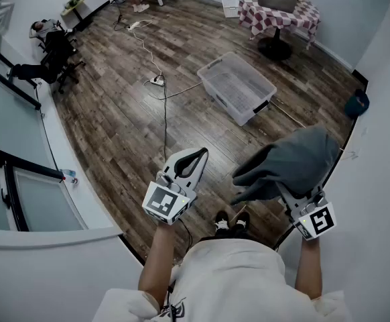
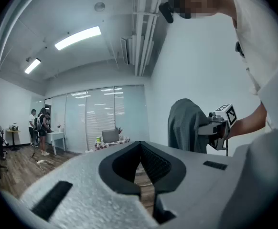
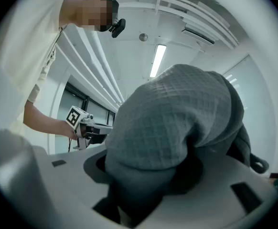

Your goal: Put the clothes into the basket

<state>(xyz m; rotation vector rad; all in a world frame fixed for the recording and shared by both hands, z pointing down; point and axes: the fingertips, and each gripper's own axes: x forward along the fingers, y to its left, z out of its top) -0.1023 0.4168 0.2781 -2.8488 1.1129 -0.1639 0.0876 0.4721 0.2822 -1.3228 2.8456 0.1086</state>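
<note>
A grey waffle-knit garment [image 1: 290, 159] hangs bunched from my right gripper [image 1: 275, 185], which is shut on it at chest height. In the right gripper view the garment [image 3: 177, 123] covers the jaws and fills most of the picture. My left gripper [image 1: 196, 159] is held level beside it to the left, shut with nothing between its black pads [image 2: 151, 163]. The left gripper view also shows the garment [image 2: 184, 125] draped over the right gripper. The clear plastic basket [image 1: 216, 69] stands on the wooden floor well ahead of both grippers, with nothing visible inside it.
A power strip [image 1: 156, 80] and its cable lie on the floor left of the basket. A table with a checked cloth [image 1: 312, 15] stands beyond it. A white wall runs close on the right, glass panels on the left. Office chairs [image 1: 53, 56] sit far left.
</note>
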